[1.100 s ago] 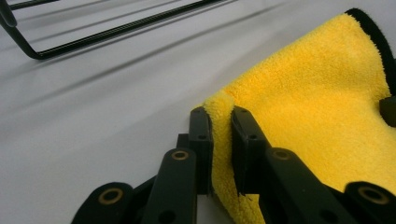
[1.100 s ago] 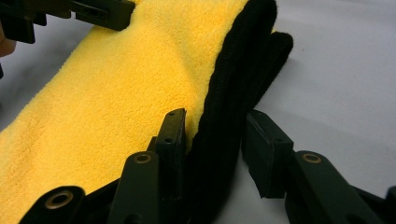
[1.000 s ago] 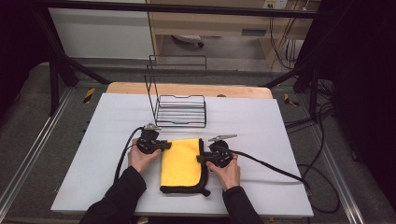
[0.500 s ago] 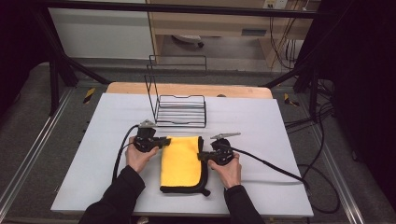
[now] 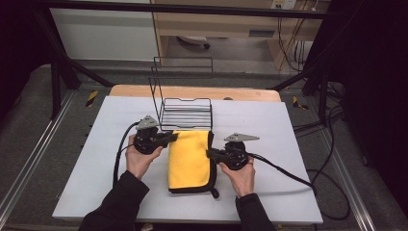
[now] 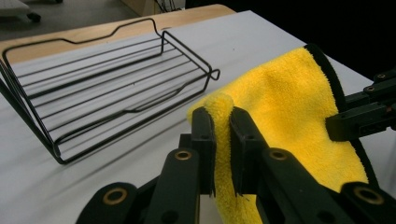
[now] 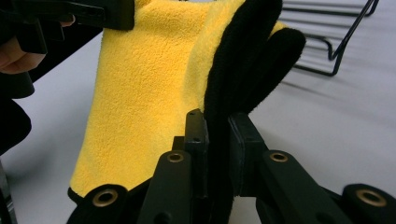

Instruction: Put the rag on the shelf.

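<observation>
A folded yellow cloth point(image 5: 188, 161) with a black hem lies on the white table point(image 5: 288, 125), its far end raised off the surface. My left gripper point(image 5: 172, 137) is shut on the cloth's far left corner; in the left gripper view its jaws point(image 6: 222, 135) pinch a fold of yellow pile point(image 6: 289, 102). My right gripper point(image 5: 210, 153) is shut on the right edge, and in the right gripper view its jaws point(image 7: 217, 140) clamp the black hem while the cloth point(image 7: 140, 93) hangs to the left. The near end still rests on the table.
A black wire rack point(image 5: 185, 113) stands just beyond the cloth, its tall back frame on the far side; it also shows as the rack point(image 6: 116, 93) and the rack point(image 7: 327, 46). Cables trail from both grippers across the table. The table's wooden far edge point(image 5: 240, 92) lies behind the rack.
Both grippers have risen and moved slightly toward the rack, pulling the cloth's far end up off the table. The near end has stayed on the surface.
</observation>
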`<state>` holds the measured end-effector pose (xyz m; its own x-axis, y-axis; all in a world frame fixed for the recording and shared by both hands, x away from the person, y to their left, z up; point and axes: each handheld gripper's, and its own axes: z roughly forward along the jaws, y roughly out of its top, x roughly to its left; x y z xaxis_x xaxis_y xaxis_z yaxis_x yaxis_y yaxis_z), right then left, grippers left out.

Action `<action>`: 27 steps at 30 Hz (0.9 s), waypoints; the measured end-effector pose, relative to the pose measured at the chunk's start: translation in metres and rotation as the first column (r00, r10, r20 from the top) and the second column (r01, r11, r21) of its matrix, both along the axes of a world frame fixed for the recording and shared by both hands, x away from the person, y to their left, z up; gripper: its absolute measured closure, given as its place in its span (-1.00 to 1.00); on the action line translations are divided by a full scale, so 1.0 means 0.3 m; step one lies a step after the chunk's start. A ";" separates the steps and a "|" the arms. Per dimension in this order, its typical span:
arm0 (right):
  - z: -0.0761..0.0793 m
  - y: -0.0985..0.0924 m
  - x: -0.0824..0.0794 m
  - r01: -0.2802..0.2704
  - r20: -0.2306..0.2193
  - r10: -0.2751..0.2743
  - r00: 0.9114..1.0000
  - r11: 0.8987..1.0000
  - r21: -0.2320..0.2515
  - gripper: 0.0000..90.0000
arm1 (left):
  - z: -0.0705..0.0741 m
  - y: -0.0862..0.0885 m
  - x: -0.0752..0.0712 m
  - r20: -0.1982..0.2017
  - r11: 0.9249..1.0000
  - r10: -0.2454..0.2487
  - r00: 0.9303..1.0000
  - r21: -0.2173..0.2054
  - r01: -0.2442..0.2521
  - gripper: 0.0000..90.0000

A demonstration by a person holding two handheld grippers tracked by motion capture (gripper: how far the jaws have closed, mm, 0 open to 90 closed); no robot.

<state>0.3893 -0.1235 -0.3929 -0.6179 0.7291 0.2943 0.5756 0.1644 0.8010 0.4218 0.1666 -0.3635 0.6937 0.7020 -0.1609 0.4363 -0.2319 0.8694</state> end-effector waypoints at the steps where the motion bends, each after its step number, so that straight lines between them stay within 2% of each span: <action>1: 0.008 -0.001 -0.001 0.000 0.014 0.000 1.000 1.000 -0.001 0.77 | 0.009 0.000 -0.003 0.008 1.000 -0.002 1.000 0.000 0.002 0.81; 7: 0.049 0.002 -0.015 0.006 0.073 -0.007 0.997 1.000 0.016 0.77 | 0.061 0.011 -0.015 0.047 1.000 0.002 0.999 -0.004 -0.002 0.81; 12: 0.078 0.010 -0.020 0.011 0.128 -0.014 0.992 1.000 0.027 0.77 | 0.108 0.013 -0.026 0.094 1.000 0.012 0.996 -0.004 -0.011 0.80; 14: 0.096 0.015 -0.025 0.015 0.160 -0.020 0.987 0.999 0.035 0.77 | 0.125 0.016 -0.028 0.110 1.000 0.014 0.994 -0.006 -0.013 0.80; 16: 0.103 0.017 -0.026 0.018 0.168 -0.024 0.986 0.999 0.036 0.77 | 0.142 0.018 -0.028 0.122 1.000 0.016 0.992 -0.007 -0.015 0.81; 27: 0.181 0.037 -0.024 0.033 0.270 -0.049 0.961 0.998 0.062 0.77 | 0.234 0.029 -0.031 0.199 0.999 0.043 0.979 -0.029 -0.038 0.81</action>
<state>0.3821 -0.1125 -0.3386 -0.6502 0.7425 0.1610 0.3404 0.0951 0.9355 0.4125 0.1753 -0.2934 0.6844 0.7280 -0.0398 0.2621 -0.1948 0.9452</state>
